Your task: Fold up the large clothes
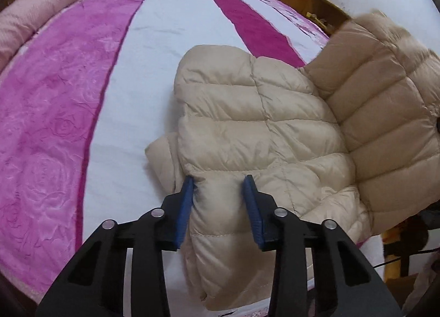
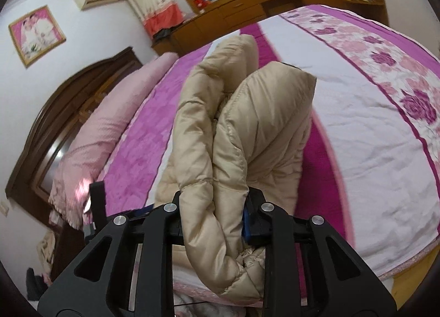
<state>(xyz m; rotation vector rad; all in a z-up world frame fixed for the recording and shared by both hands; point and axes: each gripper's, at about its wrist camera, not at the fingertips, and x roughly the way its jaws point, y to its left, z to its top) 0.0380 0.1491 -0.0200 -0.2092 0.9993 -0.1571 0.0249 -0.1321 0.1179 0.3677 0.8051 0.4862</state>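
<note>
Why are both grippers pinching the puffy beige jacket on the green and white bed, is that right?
Nearly. The bed is pink and white, not green and white; both wrist views show it. The rest holds: the left gripper pinches a fold of the beige jacket, and the right gripper is clamped on a thick bunch of it.

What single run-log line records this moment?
stage: folding | left gripper: shut on jacket | right gripper: shut on jacket | surface: bed

Puffer jacket [image 1: 258,124] on the bed [image 1: 154,75], rolled quilt [image 1: 41,14] along its far left edge.
</note>
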